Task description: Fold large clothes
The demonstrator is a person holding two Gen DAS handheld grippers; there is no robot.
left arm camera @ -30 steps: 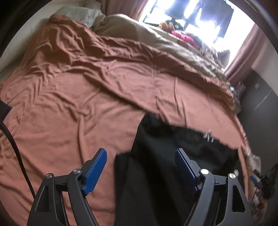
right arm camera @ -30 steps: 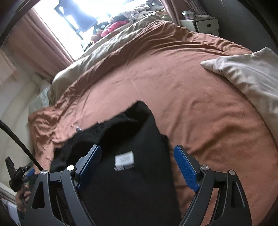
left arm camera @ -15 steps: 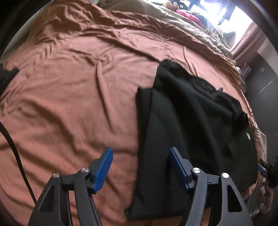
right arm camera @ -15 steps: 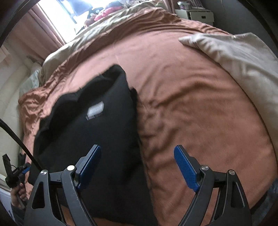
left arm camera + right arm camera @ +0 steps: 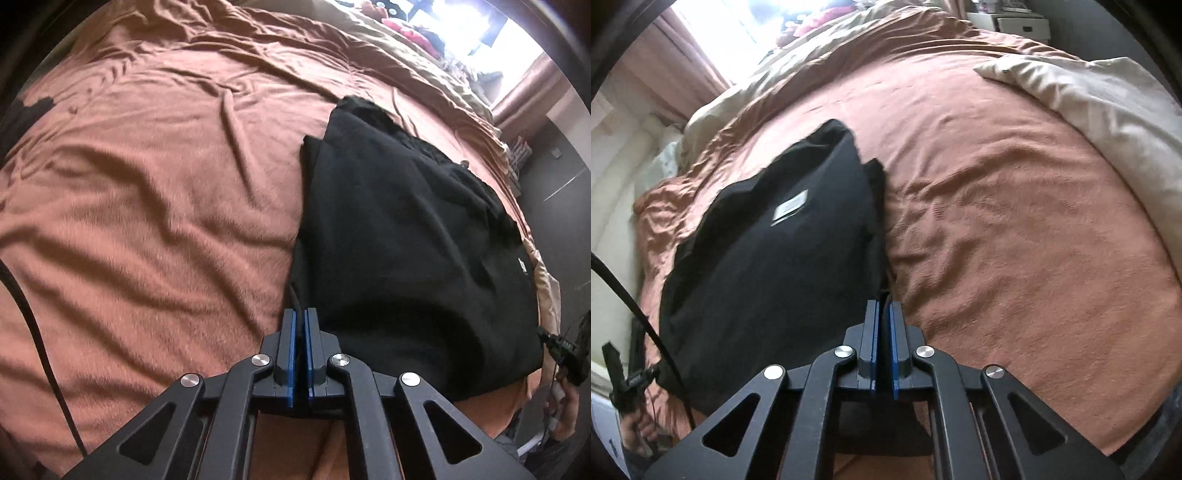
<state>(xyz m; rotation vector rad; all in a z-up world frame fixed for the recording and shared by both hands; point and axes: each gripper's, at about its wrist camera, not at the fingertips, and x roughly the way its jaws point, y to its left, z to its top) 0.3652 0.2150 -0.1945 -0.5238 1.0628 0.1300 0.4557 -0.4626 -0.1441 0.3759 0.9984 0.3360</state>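
Rust-brown bedspread (image 5: 155,206) carries the black garment (image 5: 399,236), partly folded near its edge.
Left gripper (image 5: 300,325) and right gripper (image 5: 882,317) each pinch a near corner, presumably for lifting the next fold.

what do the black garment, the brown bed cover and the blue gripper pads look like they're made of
Black garment: soft matte knit, perhaps cotton jersey or fleece; it drapes in limp folds.
Brown bed cover: slightly fuzzy brushed fabric; a short nap shows along its wrinkles.
Blue pads of the left hand-held gripper: probably ridged rubber or plastic.
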